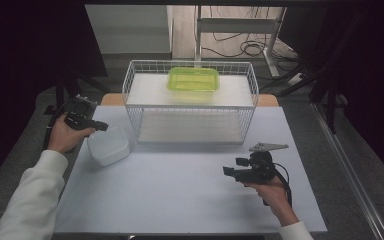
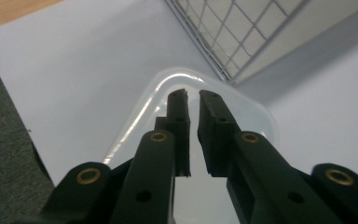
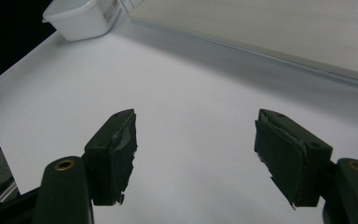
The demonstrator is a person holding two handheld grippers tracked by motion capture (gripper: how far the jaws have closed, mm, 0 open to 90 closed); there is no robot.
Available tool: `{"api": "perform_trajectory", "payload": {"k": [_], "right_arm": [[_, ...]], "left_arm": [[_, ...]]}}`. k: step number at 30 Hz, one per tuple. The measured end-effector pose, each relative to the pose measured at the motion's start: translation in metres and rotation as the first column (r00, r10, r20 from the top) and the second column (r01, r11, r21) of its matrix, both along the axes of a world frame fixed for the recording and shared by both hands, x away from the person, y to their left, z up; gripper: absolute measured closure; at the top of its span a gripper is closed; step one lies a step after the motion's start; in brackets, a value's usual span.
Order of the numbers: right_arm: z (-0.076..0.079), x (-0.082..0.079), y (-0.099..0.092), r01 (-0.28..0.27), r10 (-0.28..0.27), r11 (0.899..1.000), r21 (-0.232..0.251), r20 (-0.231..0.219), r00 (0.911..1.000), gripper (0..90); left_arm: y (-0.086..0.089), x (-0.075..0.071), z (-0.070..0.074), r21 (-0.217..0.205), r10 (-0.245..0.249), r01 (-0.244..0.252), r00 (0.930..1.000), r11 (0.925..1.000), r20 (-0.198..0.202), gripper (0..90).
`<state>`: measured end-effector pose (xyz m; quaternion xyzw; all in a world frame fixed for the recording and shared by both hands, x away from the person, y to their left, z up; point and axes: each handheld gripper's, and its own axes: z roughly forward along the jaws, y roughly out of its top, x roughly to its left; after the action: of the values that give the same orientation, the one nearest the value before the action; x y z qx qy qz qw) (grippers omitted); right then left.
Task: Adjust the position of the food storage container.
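Clear plastic tub (image 2: pixel 242 105), rounded rectangle, upright on the table; near rim sits between the left jaws, nearly closed around it.

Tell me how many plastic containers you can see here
2. A green container sits on the wire rack's upper shelf; a clear white container sits on the table, beneath the left tongs.
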<state>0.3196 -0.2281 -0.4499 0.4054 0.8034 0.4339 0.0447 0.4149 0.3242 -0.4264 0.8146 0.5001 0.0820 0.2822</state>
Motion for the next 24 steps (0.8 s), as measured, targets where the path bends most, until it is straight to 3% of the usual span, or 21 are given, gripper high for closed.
{"api": "perform_trajectory", "payload": {"k": [4,5,7,9,11,14,19,21,24], "right_arm": [[-0.001,0.001,-0.001,0.002,-0.002,1.000,-0.002,-0.004,1.0000,29.8],[-0.001,0.001,-0.001,0.002,-0.002,1.000,-0.005,-0.008,1.0000,29.8],[-0.002,0.002,-0.001,0.000,0.000,1.000,-0.006,-0.007,1.0000,29.8],[-0.003,0.002,-0.001,0.000,0.000,1.000,-0.007,-0.010,1.0000,29.8],[-0.003,0.002,-0.001,0.001,-0.001,1.000,-0.008,-0.012,0.9999,29.8],[-0.004,0.002,-0.002,0.001,-0.001,1.000,-0.007,-0.013,0.9999,29.8],[-0.005,0.003,-0.003,0.005,-0.005,1.000,-0.011,-0.016,0.9999,29.8],[-0.005,0.003,-0.003,0.003,-0.004,1.000,-0.018,-0.013,0.9999,29.8],[-0.006,0.004,-0.004,0.008,-0.008,1.000,-0.016,-0.016,0.9998,29.8]], "left_arm": [[0.003,0.009,0.001,0.025,-0.011,0.011,0.9998,0.9996,-0.015,86.2],[0.003,0.014,0.002,0.060,-0.023,0.024,0.9996,0.9979,-0.016,86.9],[0.005,0.020,0.002,0.038,-0.024,0.025,0.9995,0.9990,-0.020,87.5],[0.006,0.025,0.001,0.053,-0.017,0.018,0.9994,0.9984,-0.029,87.9],[0.008,0.030,-0.002,0.036,-0.016,0.017,0.9992,0.9992,-0.037,88.3],[0.011,0.038,-0.008,0.057,-0.004,0.007,0.9986,0.9983,-0.054,89.7],[0.017,0.049,-0.019,0.049,0.013,-0.009,0.9971,0.9987,-0.076,90.0],[0.021,0.056,-0.027,0.091,0.033,-0.025,0.9961,0.9955,-0.082,90.0],[0.024,0.060,-0.030,0.110,0.043,-0.034,0.9959,0.9934,-0.080,90.0]]}}
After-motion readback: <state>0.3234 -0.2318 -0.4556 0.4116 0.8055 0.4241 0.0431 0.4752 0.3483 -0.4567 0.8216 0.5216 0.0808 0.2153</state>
